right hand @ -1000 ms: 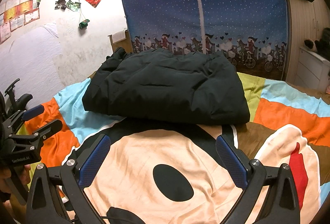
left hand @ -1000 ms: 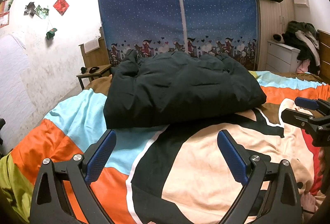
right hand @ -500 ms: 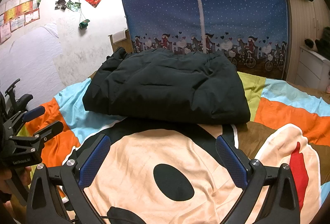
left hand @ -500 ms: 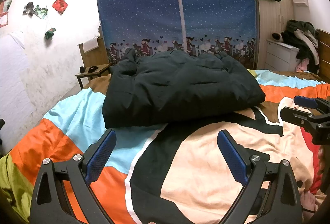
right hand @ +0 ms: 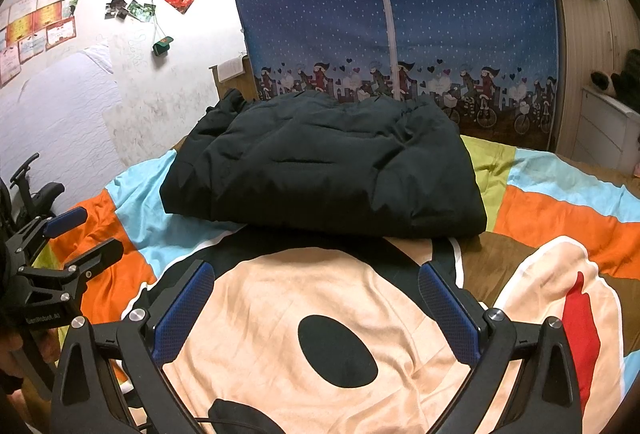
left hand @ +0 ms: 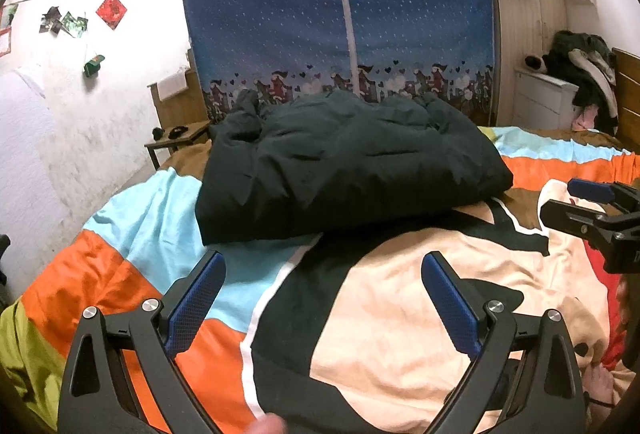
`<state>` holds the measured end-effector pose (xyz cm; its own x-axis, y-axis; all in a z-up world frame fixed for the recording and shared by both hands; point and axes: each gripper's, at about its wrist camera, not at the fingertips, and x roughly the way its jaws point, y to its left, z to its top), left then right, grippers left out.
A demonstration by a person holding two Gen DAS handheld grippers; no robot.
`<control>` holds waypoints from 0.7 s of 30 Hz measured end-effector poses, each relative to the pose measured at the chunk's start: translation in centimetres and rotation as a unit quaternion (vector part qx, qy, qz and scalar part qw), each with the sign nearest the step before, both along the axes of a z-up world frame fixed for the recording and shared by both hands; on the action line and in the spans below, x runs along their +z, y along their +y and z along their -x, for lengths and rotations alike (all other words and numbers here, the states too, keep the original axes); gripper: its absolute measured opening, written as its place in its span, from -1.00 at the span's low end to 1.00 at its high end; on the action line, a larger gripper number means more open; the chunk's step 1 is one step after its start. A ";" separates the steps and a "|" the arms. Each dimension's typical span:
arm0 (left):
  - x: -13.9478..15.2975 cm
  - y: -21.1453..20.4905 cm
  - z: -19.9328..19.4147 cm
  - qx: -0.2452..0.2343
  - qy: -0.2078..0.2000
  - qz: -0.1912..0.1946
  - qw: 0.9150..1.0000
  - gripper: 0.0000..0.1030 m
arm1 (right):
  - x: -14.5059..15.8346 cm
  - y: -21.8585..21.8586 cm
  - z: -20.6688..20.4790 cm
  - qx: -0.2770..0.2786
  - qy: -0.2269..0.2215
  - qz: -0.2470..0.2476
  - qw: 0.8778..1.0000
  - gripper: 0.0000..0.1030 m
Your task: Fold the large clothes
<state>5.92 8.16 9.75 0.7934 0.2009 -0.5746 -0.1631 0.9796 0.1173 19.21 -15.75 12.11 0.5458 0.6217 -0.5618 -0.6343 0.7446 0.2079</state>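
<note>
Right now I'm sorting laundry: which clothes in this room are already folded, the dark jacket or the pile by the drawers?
The dark jacket, lying as one flat bundle on the bedspread. The clothes pile on the white drawers is a loose heap.

Indoor lighting, moderately bright and even; left wall point(left hand: 100, 122) nearly washed out. Shadows soft. Strong fisheye bending and dark vignette at edges. Focus acceptable, slight softness throughout.
</note>
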 end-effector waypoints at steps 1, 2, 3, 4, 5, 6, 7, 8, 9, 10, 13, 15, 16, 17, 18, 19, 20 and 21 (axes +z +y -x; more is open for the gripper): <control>-0.1 0.0 0.0 0.003 0.002 0.000 1.000 0.86 | 0.0 0.0 0.0 0.000 0.000 0.000 1.000 1.00; -0.2 0.1 0.0 0.009 0.004 -0.002 1.000 0.86 | 0.0 0.0 0.0 0.000 0.000 0.001 1.000 1.00; -0.2 0.0 0.0 0.014 0.005 -0.005 1.000 0.86 | 0.0 0.0 0.0 0.000 0.000 0.000 1.000 1.00; -0.3 0.1 0.0 0.018 0.006 -0.007 1.000 0.86 | 0.1 0.0 0.0 0.000 0.000 0.000 1.000 1.00; -0.4 0.1 0.0 0.020 0.008 -0.009 1.000 0.86 | 0.0 0.0 0.0 0.000 0.000 0.000 1.000 1.00; -0.4 0.1 0.0 0.020 0.010 -0.010 1.000 0.86 | 0.0 0.0 0.0 0.000 0.000 0.000 1.000 1.00; -0.4 0.2 0.0 0.019 0.011 -0.009 1.000 0.86 | 0.0 0.1 0.0 0.000 0.001 0.000 1.000 1.00; -0.5 0.4 0.0 0.019 0.012 -0.008 1.000 0.86 | 0.0 0.1 0.1 0.000 0.001 0.000 1.000 1.00; -0.5 0.5 0.0 0.020 0.013 -0.007 1.000 0.86 | 0.0 0.1 0.1 0.000 0.001 0.000 1.000 1.00; -0.5 0.6 0.0 0.021 0.013 -0.005 1.000 0.86 | -0.1 0.1 0.2 0.001 0.002 0.001 1.000 1.00; -0.5 0.7 0.0 0.023 0.012 -0.003 1.000 0.86 | -0.1 0.1 0.3 0.002 0.002 0.001 1.000 1.00; -0.5 0.8 -0.1 0.022 0.014 -0.003 1.000 0.86 | -0.3 0.2 0.6 0.002 0.003 0.002 1.000 1.00; -0.5 0.8 -0.1 0.021 0.015 -0.002 1.000 0.86 | -0.3 0.2 0.6 0.002 0.004 0.002 1.000 1.00; -0.5 0.8 -0.1 0.021 0.016 -0.002 1.000 0.86 | -0.4 0.2 0.7 0.002 0.004 0.001 1.000 1.00; -0.5 0.8 -0.2 0.022 0.017 -0.003 1.000 0.86 | -0.4 0.2 0.8 0.002 0.005 0.001 1.000 1.00; -0.6 0.8 -0.2 0.022 0.017 -0.002 1.000 0.87 | -0.4 0.2 0.8 0.002 0.005 0.002 1.000 1.00; -0.6 0.8 -0.2 0.022 0.018 -0.002 1.000 0.86 | -0.4 0.2 0.9 0.002 0.005 0.002 1.000 1.00; -0.6 0.8 -0.2 0.023 0.020 -0.003 1.000 0.86 | -0.5 0.2 1.0 0.002 0.006 0.002 1.000 1.00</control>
